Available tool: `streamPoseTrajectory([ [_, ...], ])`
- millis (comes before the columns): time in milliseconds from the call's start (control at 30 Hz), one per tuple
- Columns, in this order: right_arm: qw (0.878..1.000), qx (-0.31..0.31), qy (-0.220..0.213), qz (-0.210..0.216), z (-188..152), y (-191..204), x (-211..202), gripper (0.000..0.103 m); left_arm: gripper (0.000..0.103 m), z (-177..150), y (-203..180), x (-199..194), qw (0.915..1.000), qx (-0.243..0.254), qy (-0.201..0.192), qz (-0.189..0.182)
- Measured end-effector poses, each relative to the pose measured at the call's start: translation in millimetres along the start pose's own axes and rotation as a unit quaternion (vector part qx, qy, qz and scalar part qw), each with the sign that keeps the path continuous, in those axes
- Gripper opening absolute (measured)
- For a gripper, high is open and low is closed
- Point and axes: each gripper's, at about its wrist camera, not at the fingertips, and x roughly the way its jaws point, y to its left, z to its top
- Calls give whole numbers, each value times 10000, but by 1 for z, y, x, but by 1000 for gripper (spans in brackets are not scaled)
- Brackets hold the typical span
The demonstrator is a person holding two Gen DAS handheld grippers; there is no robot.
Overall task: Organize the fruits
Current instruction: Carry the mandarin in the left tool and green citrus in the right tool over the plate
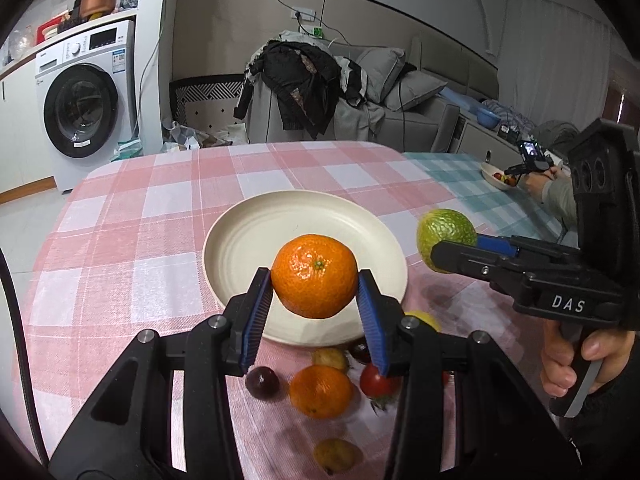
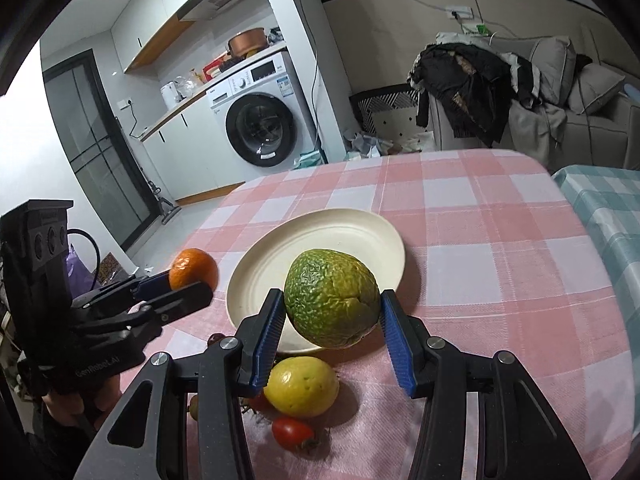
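Round orange mandarin with bumpy shiny skin (image 1: 315, 276) clamped between blue ribbed pads of left tongs (image 1: 316, 292), held in air over near rim of round cream plate (image 1: 248, 232). Wrinkly green egg-shaped fruit (image 2: 332, 298) clamped by right tongs (image 2: 334, 320), held above same plate. Desk covered by soft pink-and-white checked cloth (image 1: 132, 216). Left lying on cloth near plate: second orange mandarin (image 1: 320, 390), smooth yellow lemon (image 2: 301, 386), small red tomato (image 2: 291, 432), dark round plum (image 1: 261, 382).
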Motion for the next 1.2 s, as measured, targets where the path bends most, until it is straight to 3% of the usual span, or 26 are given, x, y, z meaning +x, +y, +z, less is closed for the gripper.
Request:
streamPoseTrajectory([
  [433,9987,-118,481,-133,4,1,52,50,40,-5,25,56,9993,-48,291,218],
  [1200,9954,-323,814,-392,7,5,87,50,40,-12,31,71,9979,-173,570,260],
])
